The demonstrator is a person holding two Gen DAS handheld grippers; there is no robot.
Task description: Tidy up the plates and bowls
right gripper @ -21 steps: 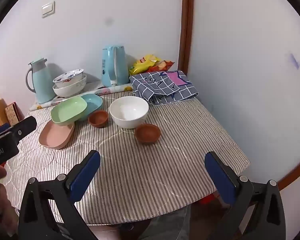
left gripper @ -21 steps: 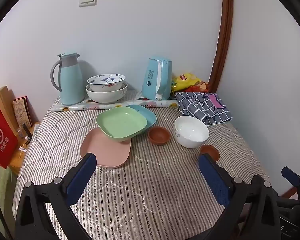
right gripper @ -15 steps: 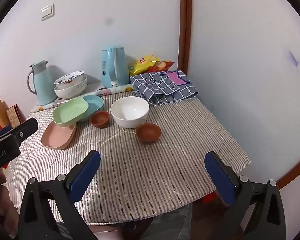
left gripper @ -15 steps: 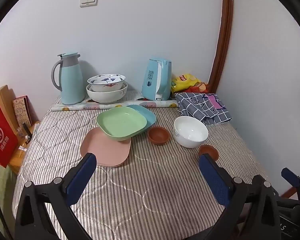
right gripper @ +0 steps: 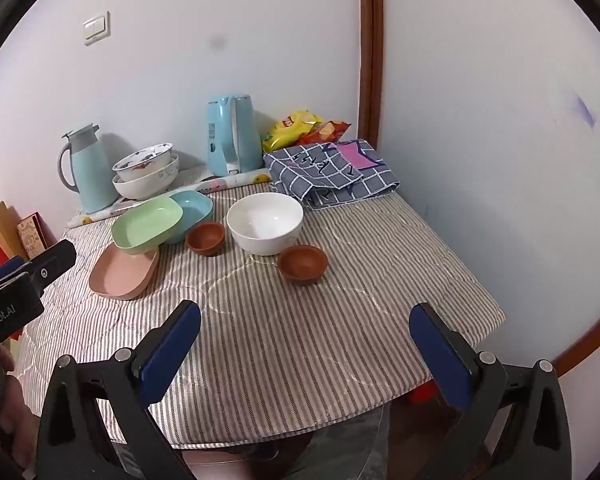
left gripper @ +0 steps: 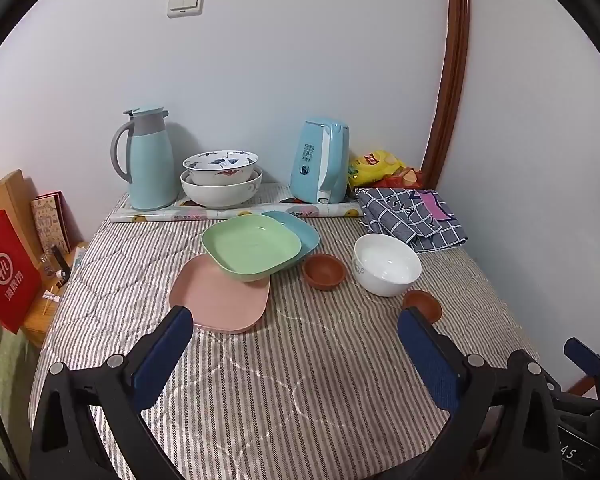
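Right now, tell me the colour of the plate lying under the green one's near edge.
Pink plate, shown best in the left wrist view.

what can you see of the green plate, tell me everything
The green plate is a pale green, rounded-square dish with a raised rim, plastic by its look, and empty. It sits tilted, its near edge resting on the pink plate and its far side overlapping the blue plate. A small brown bowl stands just beside it. Neither gripper touches it.

The green plate (left gripper: 251, 247) hides much of the blue plate (left gripper: 300, 229), perhaps half.
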